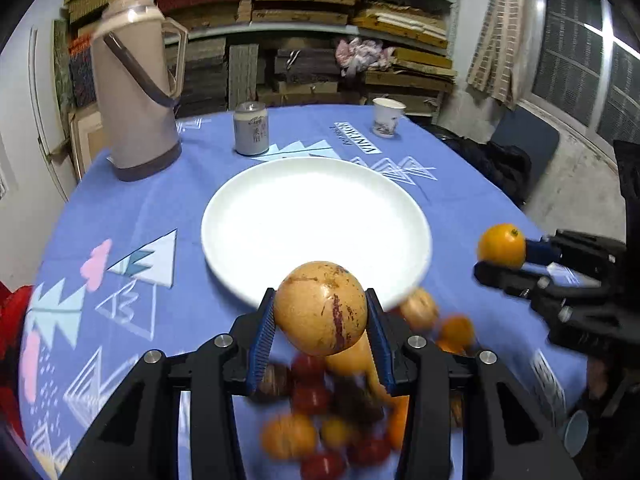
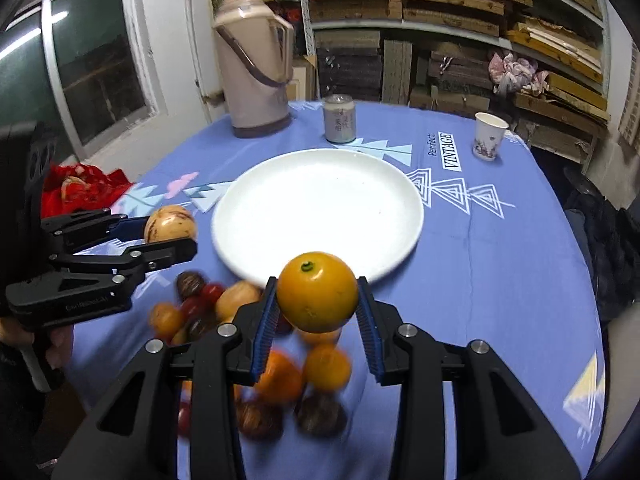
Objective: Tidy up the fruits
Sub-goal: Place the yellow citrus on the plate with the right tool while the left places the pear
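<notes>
1. My left gripper point(image 1: 320, 316) is clamped on a tan fruit with dark red streaks point(image 1: 320, 308); the two blue pads press on its left and right sides. I cannot name this fruit with certainty.
2. In the right wrist view I see the same tan fruit point(image 2: 170, 224) in the left gripper point(image 2: 176, 236), held above the cloth just beside the left edge of the plate.
3. My right gripper point(image 2: 318, 304) is clamped on an orange point(image 2: 317, 292), with the green stem spot turned up toward the camera.
4. From the left wrist view, the orange point(image 1: 501, 245) sits at the tip of the right gripper point(image 1: 496, 256), to the right of the plate and apart from it.
5. The white plate point(image 1: 224, 216) lies in the middle of the table, and nothing lies on it. Both held fruits are near its front rim, not over its centre.
6. The pile of remaining fruits point(image 2: 280, 364) lies on the blue tablecloth point(image 2: 500, 280) in front of the plate, under my two grippers. It has small red, orange and brown pieces, but they are blurred.
7. Behind the plate stand a beige thermos point(image 1: 136, 92), a grey can point(image 1: 251, 128) and a paper cup point(image 1: 387, 117), well apart from each other.
</notes>
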Action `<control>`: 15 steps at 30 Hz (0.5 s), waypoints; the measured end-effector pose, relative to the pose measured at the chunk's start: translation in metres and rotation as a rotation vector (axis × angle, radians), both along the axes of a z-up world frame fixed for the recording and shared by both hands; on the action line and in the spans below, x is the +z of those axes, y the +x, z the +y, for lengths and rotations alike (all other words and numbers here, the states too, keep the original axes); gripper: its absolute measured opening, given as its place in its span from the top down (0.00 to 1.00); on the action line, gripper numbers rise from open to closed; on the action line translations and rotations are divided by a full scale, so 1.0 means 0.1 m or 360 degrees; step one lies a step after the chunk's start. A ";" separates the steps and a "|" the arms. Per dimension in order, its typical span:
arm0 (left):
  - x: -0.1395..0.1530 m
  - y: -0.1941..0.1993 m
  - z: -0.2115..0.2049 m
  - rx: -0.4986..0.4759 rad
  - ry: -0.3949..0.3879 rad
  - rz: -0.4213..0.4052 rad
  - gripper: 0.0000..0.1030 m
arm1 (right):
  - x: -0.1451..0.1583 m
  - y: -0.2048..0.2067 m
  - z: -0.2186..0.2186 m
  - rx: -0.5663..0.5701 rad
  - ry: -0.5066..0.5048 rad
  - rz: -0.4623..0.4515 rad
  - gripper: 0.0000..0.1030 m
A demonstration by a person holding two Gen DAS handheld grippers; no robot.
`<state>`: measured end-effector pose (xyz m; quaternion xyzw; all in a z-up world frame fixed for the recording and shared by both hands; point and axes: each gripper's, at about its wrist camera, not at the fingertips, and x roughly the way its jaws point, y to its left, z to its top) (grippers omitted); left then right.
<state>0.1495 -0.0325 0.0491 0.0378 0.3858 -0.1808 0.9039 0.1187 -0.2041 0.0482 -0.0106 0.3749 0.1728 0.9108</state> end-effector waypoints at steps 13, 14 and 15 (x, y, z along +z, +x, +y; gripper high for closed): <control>-0.53 0.93 -0.05 0.0119 0.0028 0.0271 0.42 | -0.62 1.16 0.11 -0.0095 0.0022 0.0340 0.43; -0.50 0.90 -0.05 0.0133 0.0035 0.0233 0.36 | -0.60 1.15 0.10 -0.0105 0.0016 0.0315 0.43; -0.48 0.87 -0.05 0.0147 0.0041 0.0199 0.30 | -0.57 1.12 0.09 -0.0101 0.0016 0.0295 0.42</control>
